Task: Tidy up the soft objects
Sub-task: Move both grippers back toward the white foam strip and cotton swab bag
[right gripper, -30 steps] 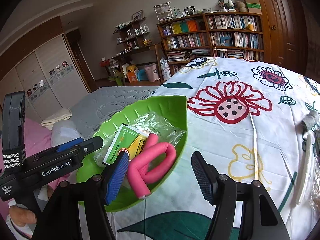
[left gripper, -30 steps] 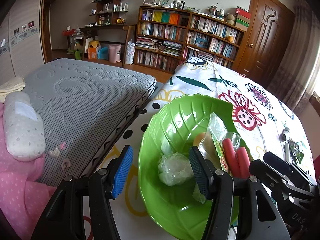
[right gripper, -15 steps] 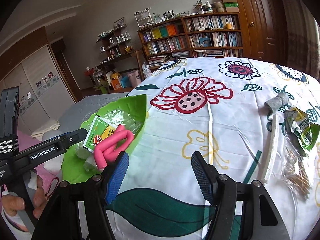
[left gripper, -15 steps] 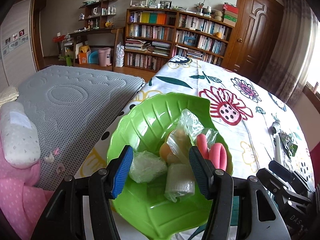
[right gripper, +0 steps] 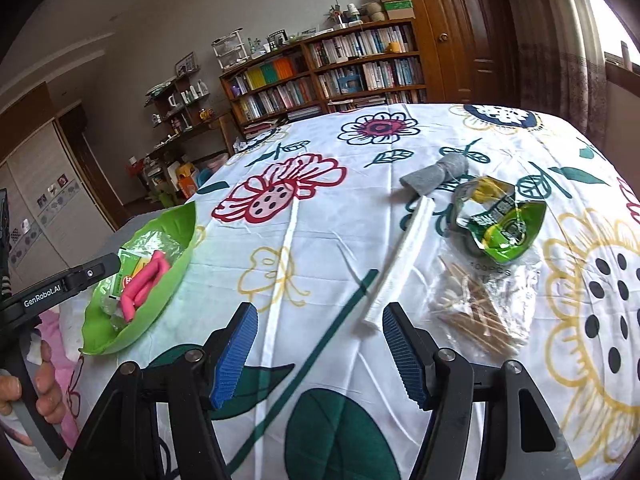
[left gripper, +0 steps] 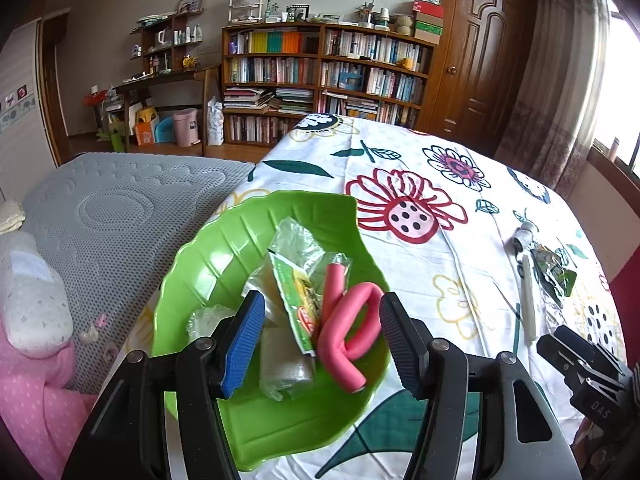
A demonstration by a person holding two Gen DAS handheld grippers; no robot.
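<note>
Our right gripper (right gripper: 316, 350) hangs spread and empty, the white foam stick (right gripper: 400, 260) just ahead between its fingers, likely next; our left gripper (left gripper: 320, 340), also released, hovers over the green bowl (left gripper: 224, 264) collecting soft things

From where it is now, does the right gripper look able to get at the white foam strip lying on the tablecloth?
Probably yes. The right gripper is open and empty, and the near end of the white foam strip lies just ahead between its fingers, with only bare tablecloth in between. The toothpick bag sits off to the side.
</note>
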